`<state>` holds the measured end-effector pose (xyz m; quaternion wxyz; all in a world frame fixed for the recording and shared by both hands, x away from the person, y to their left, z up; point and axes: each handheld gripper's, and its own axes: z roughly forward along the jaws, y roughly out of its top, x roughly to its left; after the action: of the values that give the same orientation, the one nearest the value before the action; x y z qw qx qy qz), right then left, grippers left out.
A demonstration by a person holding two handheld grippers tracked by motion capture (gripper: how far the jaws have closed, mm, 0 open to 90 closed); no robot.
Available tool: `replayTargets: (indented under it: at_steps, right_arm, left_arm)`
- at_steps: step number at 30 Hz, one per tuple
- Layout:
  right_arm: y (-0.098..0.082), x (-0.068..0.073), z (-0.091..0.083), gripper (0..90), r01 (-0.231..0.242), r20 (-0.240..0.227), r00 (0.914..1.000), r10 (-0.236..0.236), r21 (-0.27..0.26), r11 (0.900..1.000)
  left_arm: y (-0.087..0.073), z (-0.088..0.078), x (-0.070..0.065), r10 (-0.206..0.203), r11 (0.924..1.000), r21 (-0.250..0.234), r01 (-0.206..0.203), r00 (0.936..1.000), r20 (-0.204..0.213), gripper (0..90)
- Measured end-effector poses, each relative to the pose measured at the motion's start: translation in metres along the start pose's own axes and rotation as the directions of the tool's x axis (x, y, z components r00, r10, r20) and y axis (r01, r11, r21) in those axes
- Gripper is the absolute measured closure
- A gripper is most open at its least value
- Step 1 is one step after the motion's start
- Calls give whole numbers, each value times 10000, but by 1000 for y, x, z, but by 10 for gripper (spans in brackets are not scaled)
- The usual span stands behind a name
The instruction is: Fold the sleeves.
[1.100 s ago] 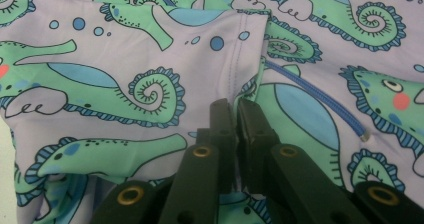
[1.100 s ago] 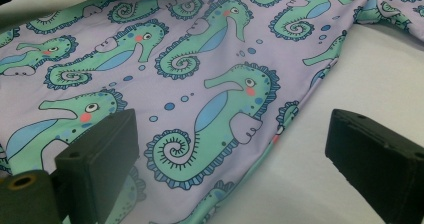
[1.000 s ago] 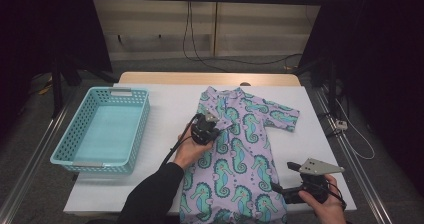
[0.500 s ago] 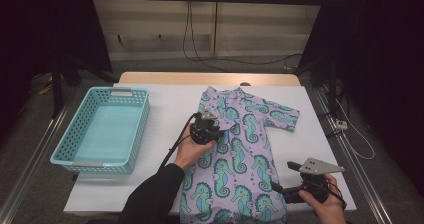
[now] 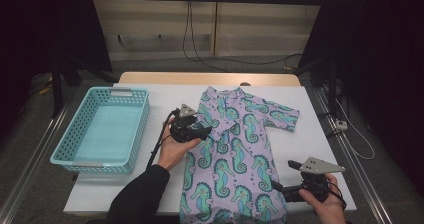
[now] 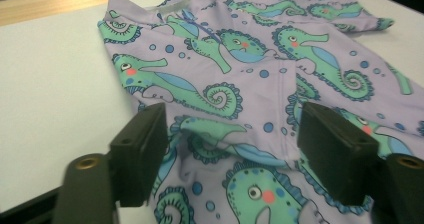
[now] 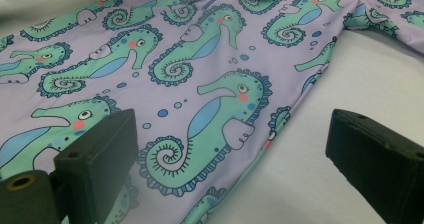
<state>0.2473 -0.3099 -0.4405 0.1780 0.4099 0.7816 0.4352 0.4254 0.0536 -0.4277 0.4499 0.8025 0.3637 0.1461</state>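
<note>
I am holding the left tool (image 5: 200, 130) over the left edge of the lilac stretch-fabric garment printed with green seahorses (image 5: 235, 154), about level with its folded-in sleeve. Its jaws have just been opening and are now standing spread, with a raised fold of the cloth lying between the black pads (image 6: 142, 151) but not pinched by them. My right tool (image 5: 276, 186) is resting low at the garment's right side near the hem, jaws gaping wide; in the right gripper view one pad is hanging over the printed cloth and the other over bare surface, gripping nothing.

The garment is lying flat down the middle of the white surface (image 5: 160, 99), collar pointing away from me, one short sleeve stretching out to the right. Left of it, well apart, a turquoise plastic lattice basket (image 5: 67, 149) is sitting near the surface's left edge. A strip of pale wooden tabletop (image 5: 200, 78) is showing beyond the white cover. Nothing is lying between either tool and the cloth.
</note>
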Motion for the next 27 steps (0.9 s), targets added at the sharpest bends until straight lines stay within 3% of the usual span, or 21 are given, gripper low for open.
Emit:
replayTargets:
  at_steps: [3,12,17,20,22,24,27]
  right_arm:
    - [1,-1,0,56,9,51,10000,-8,-117,9999]
    - [5,-6,4,66,-27,269,9996,32,-182,9998]
    - [7,-13,7,67,-100,445,9989,113,-291,9995]
    - [8,-16,8,68,-97,555,9984,115,-333,9994]
    - [9,-19,10,70,-118,627,9979,141,-366,9993]
    - [10,-23,11,72,-177,700,9973,204,-401,9990]
    - [12,-30,13,75,-270,814,9962,302,-402,9988]
  left_arm:
    - [-8,-11,-2,214,9997,-143,-217,9996,-194,200]
    - [-28,-35,-18,763,9967,-263,-766,9970,-127,120]
    - [-36,-47,-21,557,9976,-424,-554,9984,42,94]
    - [-40,-55,-19,-3,9981,-613,21,9996,299,73]
    - [-43,-61,-20,275,9971,-711,-273,9996,16,67]
    - [-48,-66,-19,109,9968,-787,-105,9999,42,58]
    - [-53,-75,-20,334,9948,-961,-339,9994,-73,50]
